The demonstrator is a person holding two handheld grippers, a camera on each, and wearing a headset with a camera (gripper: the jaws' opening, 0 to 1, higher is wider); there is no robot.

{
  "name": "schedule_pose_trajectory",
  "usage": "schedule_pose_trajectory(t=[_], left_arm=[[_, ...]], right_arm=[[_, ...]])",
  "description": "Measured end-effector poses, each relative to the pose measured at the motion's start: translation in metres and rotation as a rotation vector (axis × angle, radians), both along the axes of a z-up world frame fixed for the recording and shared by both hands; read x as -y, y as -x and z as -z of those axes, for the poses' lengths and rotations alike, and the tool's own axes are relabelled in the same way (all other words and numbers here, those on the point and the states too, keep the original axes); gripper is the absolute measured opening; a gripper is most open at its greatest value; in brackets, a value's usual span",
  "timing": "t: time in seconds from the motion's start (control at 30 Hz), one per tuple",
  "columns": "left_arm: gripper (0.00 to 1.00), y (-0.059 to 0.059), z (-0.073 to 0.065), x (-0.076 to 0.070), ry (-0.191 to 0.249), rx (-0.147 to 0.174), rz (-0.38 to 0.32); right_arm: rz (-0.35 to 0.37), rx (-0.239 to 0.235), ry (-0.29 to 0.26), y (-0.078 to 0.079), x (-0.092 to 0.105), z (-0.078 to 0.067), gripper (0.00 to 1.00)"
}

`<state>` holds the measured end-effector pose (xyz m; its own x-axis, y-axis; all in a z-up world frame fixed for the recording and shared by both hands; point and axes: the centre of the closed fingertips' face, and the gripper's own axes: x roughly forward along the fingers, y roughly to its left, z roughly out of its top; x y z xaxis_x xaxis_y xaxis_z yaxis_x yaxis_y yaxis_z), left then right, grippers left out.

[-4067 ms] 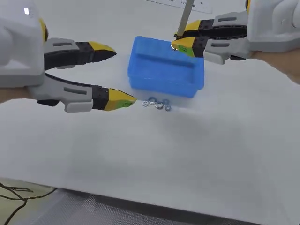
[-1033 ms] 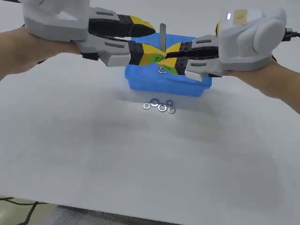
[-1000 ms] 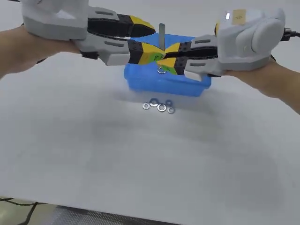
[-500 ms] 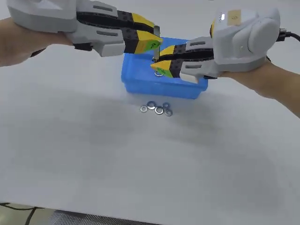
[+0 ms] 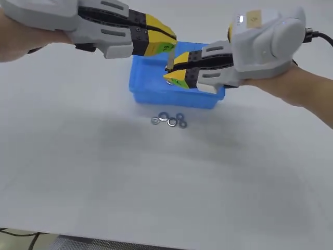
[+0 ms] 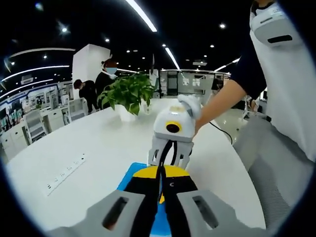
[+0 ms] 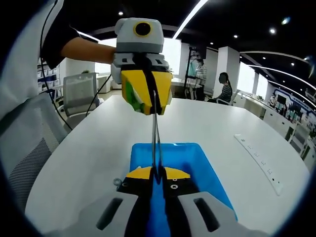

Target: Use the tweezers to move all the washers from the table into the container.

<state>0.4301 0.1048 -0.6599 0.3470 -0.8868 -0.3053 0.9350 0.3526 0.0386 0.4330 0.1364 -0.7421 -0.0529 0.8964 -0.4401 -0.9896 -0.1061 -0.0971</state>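
Over the container [image 5: 151, 95], the left gripper [image 5: 169, 48], agape 1 s ago, now clamps the tweezers [image 7: 154, 133] at their upper end; the right gripper [image 5: 172, 73] pinches the lower end. The washers [image 5: 169, 120] lie on the table [image 5: 156, 182] just beside the container, so this reads as a regrip, with transfers pending.

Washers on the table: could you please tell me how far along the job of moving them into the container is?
Done: nothing clearly; the visible part of the blue container shows no washer. In hand: the left gripper and right gripper are both shut on the tweezers above the container. Left: a cluster of washers lies on the table beside it.
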Motion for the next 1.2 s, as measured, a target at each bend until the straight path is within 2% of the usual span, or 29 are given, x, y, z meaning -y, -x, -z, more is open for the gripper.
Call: schedule_pose_trajectory(t=[0.03,0.1,0.27,0.4,0.47,0.6,0.73,0.93,1.03,1.13,1.2], left_arm=[[0.04,-0.001,0.000,0.001,-0.009,0.019,0.005],[0.04,-0.002,0.000,-0.001,-0.014,0.033,0.008],[0.04,-0.005,0.000,-0.001,-0.018,0.049,0.005],[0.04,-0.009,-0.004,-0.005,-0.012,0.059,-0.010],[0.04,-0.010,-0.005,-0.005,-0.011,0.064,-0.017],[0.04,-0.012,-0.008,-0.007,-0.008,0.070,-0.038],[0.04,-0.013,-0.014,-0.008,0.002,0.084,-0.049],[0.04,-0.008,-0.023,-0.009,0.011,0.104,-0.052],[0.04,-0.003,-0.029,-0.012,0.013,0.109,-0.057],[0.04,0.000,-0.028,-0.012,0.005,0.116,-0.056],[0.04,0.000,-0.028,-0.013,0.001,0.132,-0.059]], right_arm=[[-0.002,0.003,0.003,0.000,0.000,0.000,0.09],[-0.004,0.018,0.009,0.001,0.001,0.000,0.10],[0.010,0.033,0.017,-0.001,0.004,-0.002,0.12],[0.030,0.027,0.010,-0.003,0.004,-0.006,0.13],[0.045,0.007,-0.002,-0.004,0.004,-0.009,0.15],[0.053,0.016,-0.003,-0.004,0.005,-0.012,0.19],[0.066,0.002,-0.003,-0.002,0.010,-0.015,0.23],[0.096,-0.006,-0.034,0.001,0.020,-0.027,0.28],[0.115,-0.040,-0.063,0.005,0.026,-0.033,0.33],[0.122,-0.043,-0.072,0.007,0.032,-0.034,0.36],[0.130,-0.047,-0.078,0.010,0.034,-0.036,0.39]])
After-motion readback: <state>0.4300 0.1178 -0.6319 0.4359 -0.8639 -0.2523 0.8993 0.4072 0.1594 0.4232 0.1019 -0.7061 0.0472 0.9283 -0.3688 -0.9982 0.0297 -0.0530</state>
